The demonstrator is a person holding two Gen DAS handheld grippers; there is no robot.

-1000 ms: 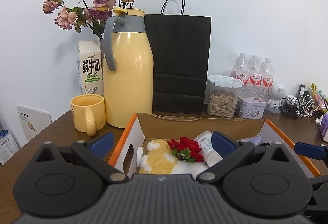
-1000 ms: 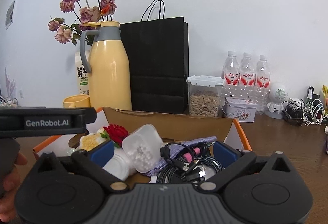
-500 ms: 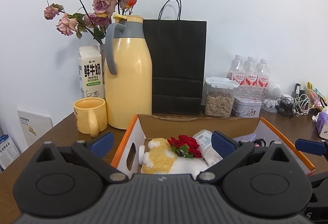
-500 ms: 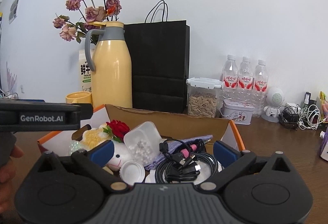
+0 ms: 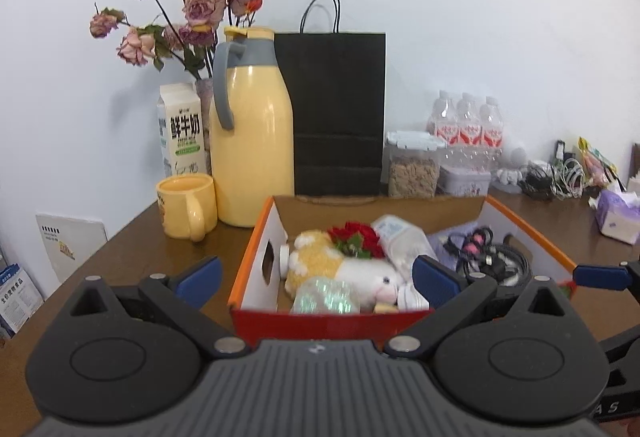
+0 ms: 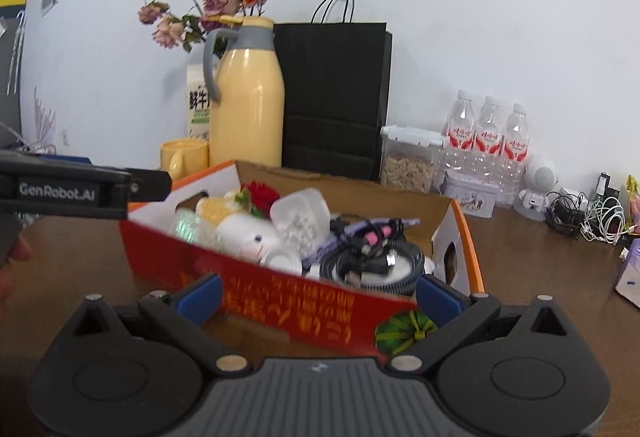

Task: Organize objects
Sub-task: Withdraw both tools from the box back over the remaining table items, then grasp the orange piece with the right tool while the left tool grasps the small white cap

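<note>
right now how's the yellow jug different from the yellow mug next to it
The jug is tall and bottle-shaped; the mug is short and squat. The jug is capped with a grey collar and yellow lid; the mug is open at the top. The jug's handle is grey and sits high near the neck; the mug's handle is yellow. Both are pale yellow, stand upright on the table, left of the box.

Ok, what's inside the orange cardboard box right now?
Inside the orange cardboard box: plush toy, red rose, clear plastic bottle, coiled cables, purple cloth. Whatever lies beneath them is covered.
</note>
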